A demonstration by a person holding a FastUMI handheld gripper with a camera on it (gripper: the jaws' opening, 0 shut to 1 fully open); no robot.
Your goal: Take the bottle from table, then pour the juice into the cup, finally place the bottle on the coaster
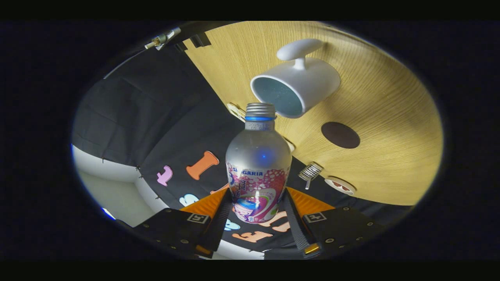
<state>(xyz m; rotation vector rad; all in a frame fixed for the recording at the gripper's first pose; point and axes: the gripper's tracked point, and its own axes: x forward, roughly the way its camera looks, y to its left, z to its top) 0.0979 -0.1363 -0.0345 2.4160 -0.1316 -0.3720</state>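
**Bits along the table's edge**

Three small items sit on the rim of the wooden table (390, 117), where it meets the black cloth wall (129, 109):
- a pale cream piece (235, 111), partly hidden
- a ribbed metal piece (311, 171) on a short stem
- just beside it, a round white disc (340, 185) with red marks, too small to make out

Near the table's far corner is a brass-and-silver fitting (161, 39) with a thin line running from it. Past the cloth there's a plain white surface (113, 195).
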